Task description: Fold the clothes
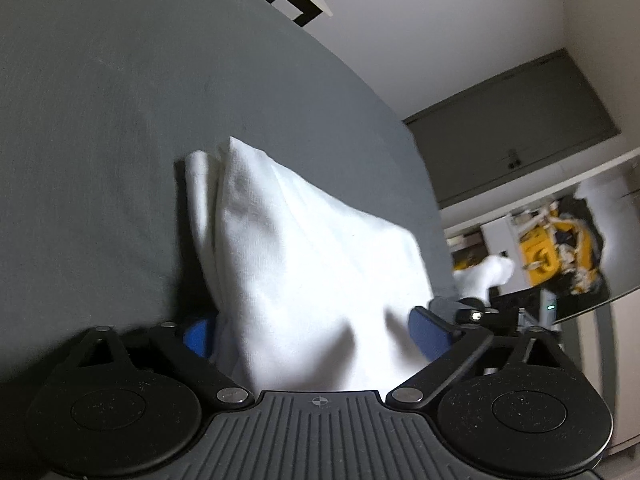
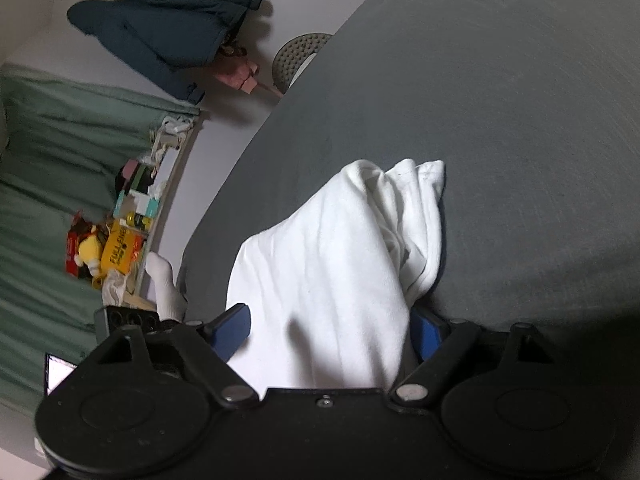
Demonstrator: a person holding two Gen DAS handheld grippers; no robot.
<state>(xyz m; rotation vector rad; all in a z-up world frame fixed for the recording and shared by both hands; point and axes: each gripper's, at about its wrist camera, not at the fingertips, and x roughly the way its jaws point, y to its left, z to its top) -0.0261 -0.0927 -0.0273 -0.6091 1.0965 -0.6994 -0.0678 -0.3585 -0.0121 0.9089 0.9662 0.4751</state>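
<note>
A: What are the left tongs (image 1: pixel 316 332) doing?

B: Their blue pads (image 1: pixel 430 334) sit on either side of a white garment (image 1: pixel 304 264), at the bottom middle of the left wrist view. The cloth fills the gap between them and rises in a peak toward the centre of the frame. The pads stand fairly wide, so I cannot tell whether they truly pinch it.

A: And the right tongs (image 2: pixel 330 334)?

B: Much the same. The white garment (image 2: pixel 332 264) runs between the blue pads (image 2: pixel 230 330) at the bottom middle of the right wrist view, bunched into folds at its far end near the centre. Whether it is gripped, I cannot tell.

A: What is behind the cloth?

B: A grey bed (image 1: pixel 120 100) fills the left and upper part of the left wrist view; in the right wrist view the grey bed (image 2: pixel 500 100) takes the right side.

A: Anything further out?

B: A white-gloved hand (image 2: pixel 166 286) at lower left of the right wrist view, a dark jacket (image 2: pixel 168 28) on the wall at upper left, and a green curtain (image 2: pixel 52 160) along the left edge.
</note>
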